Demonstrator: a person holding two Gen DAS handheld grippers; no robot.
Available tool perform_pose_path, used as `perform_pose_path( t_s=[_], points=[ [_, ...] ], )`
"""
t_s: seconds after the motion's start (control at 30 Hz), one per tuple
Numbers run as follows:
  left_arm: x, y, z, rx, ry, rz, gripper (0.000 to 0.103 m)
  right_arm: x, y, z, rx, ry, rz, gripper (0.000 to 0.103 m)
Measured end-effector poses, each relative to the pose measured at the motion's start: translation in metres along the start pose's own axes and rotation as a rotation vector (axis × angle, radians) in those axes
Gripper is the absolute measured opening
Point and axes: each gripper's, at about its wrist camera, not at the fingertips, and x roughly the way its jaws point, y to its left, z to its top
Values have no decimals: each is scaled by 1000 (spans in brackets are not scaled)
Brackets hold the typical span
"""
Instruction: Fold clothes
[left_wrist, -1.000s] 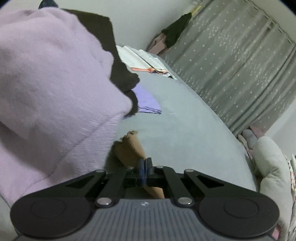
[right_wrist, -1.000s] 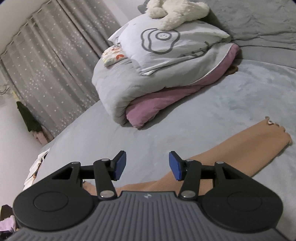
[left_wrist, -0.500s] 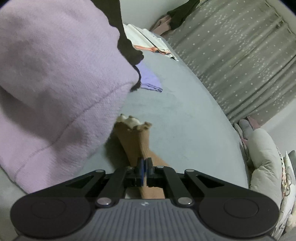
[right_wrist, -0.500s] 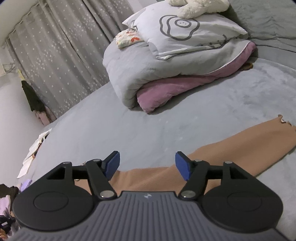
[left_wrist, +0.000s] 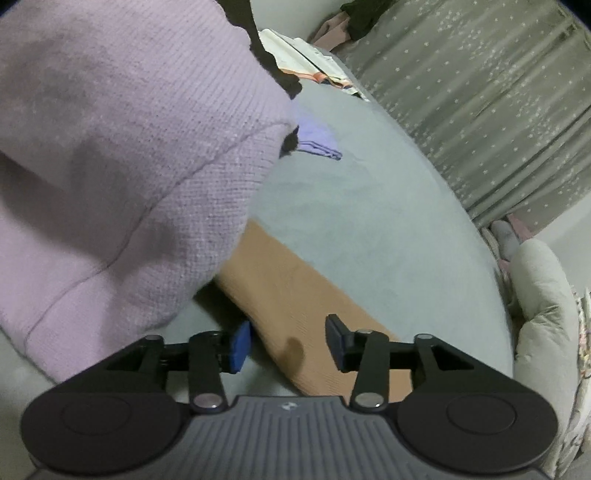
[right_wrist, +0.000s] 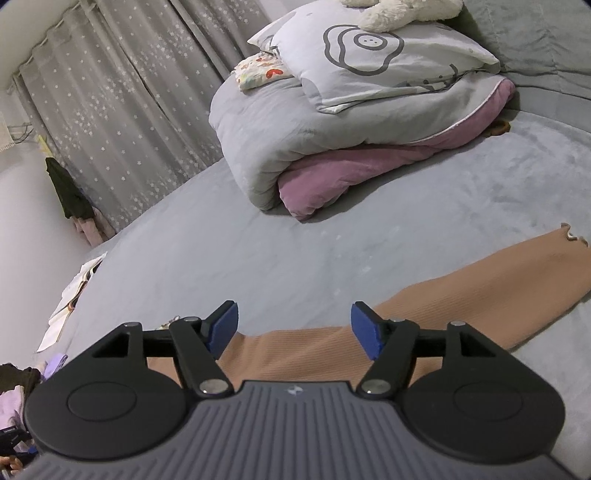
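Both views are dim and flat, with a cool grey cast and no strong highlight or glare anywhere. Light is soft and diffuse; its source is not visible. Shadows are weak: a soft dark band lies under the folded duvet (right_wrist: 332, 147) in the upper centre of the right wrist view, and a faint one under the lilac knit (left_wrist: 122, 166) in the left wrist view. The left wrist view is smeared by motion blur, most across the tan garment (left_wrist: 295, 295) at centre and the curtain (left_wrist: 480, 92) at upper right. The right wrist view is sharper. Fisheye bending curves the bed's edge, and dark vignetting clips the corners.
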Motion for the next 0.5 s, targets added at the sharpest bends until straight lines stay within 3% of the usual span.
perform_pose_path(
  t_s=[0.13,0.2,0.33,0.5],
  points=[
    [5,-8,-4,35,-28,65,44,2,1,0,0,4,4,70],
    [10,-11,-6,56,-50,95,4,6,3,0,-7,11,10,70],
    [11,-4,-6,2,-55,67,3,5,1,-1,3,6,18,70],
    [-6,2,13,-50,-149,-64,3,0,-14,3,82,-6,41,70]
  ],
)
